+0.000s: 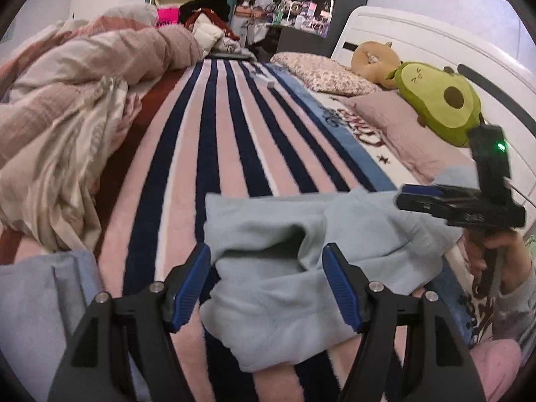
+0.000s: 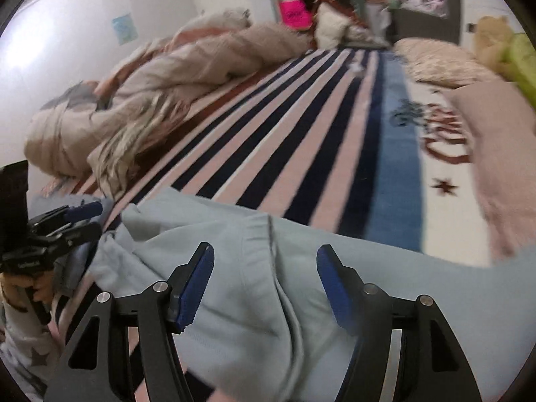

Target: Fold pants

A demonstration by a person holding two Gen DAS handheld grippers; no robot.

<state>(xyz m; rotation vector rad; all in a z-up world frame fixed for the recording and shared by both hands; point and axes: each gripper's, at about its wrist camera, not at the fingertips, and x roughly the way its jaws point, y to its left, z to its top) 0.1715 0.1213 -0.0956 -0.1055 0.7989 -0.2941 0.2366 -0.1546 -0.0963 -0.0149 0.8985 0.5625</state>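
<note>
Pants (image 1: 284,268) lie bunched on the striped bed (image 1: 234,134), partly folded, at six o'clock under both claws; left claw (image 1: 266,284) and right claw (image 2: 264,284) hover wide, gripping nothing, apparently freed to pick fresh holds for the next fold

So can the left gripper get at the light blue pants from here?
Probably yes: the left gripper stands open right over the light blue pants on the striped blanket, with nothing between them.
</note>
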